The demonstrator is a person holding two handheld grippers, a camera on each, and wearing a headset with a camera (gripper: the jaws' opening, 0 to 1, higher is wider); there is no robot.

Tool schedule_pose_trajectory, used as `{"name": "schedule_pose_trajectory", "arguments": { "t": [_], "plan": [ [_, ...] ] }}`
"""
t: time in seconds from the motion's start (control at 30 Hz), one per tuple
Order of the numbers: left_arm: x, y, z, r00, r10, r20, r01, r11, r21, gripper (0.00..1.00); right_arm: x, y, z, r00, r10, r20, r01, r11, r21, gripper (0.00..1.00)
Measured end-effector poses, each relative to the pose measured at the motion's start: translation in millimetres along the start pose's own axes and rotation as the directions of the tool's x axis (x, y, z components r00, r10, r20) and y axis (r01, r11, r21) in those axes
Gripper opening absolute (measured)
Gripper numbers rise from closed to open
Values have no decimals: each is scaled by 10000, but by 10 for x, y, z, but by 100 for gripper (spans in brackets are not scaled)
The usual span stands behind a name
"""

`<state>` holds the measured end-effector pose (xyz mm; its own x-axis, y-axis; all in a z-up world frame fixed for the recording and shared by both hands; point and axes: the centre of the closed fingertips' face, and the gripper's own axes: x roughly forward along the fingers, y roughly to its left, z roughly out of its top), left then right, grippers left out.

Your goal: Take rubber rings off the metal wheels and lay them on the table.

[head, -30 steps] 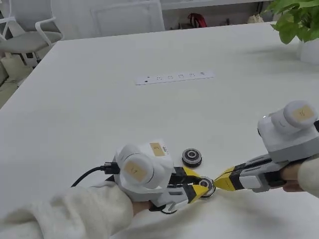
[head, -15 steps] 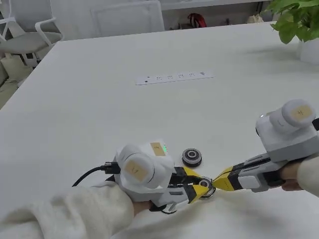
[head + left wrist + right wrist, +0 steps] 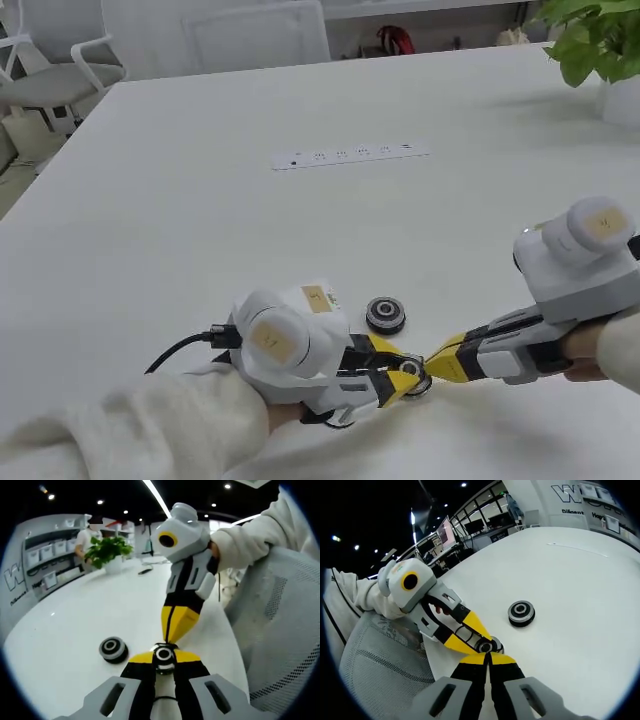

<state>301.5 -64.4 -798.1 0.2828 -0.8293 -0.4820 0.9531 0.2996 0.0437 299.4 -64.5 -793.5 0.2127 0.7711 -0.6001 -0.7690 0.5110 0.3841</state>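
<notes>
A small metal wheel (image 3: pixel 411 373) with a black rubber ring is clamped between the yellow jaws of my left gripper (image 3: pixel 402 374), low over the table near its front edge. My right gripper (image 3: pixel 432 368) comes in from the right, its jaws shut to a point on the wheel's rubber rim. In the left gripper view the wheel (image 3: pixel 163 656) sits between my left gripper's (image 3: pixel 163 658) tips, and the right gripper (image 3: pixel 169 639) touches its far edge. In the right gripper view my right gripper (image 3: pixel 489 655) meets the held wheel (image 3: pixel 486 645). A second ringed wheel (image 3: pixel 385 314) (image 3: pixel 113 649) (image 3: pixel 521 613) lies flat just behind.
A white power strip (image 3: pixel 350 155) lies in the middle of the white table (image 3: pixel 200 220). A potted plant (image 3: pixel 590 40) stands at the far right corner. A black cable (image 3: pixel 180 352) trails left from the left gripper. Chairs (image 3: pixel 60 70) stand beyond the far edge.
The right gripper has shifted very slightly, still at the wheel. The left gripper and both wheels have kept their places.
</notes>
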Motion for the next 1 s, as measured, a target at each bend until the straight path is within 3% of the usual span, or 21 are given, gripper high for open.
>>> {"name": "schedule_pose_trajectory", "arguments": {
  "t": [1.0],
  "plan": [
    [0,-6,4,10000,-31,25,31,10000,-31,13,-40,63,64,9993,240,287,-242,9997,90,0]
  ]
}}
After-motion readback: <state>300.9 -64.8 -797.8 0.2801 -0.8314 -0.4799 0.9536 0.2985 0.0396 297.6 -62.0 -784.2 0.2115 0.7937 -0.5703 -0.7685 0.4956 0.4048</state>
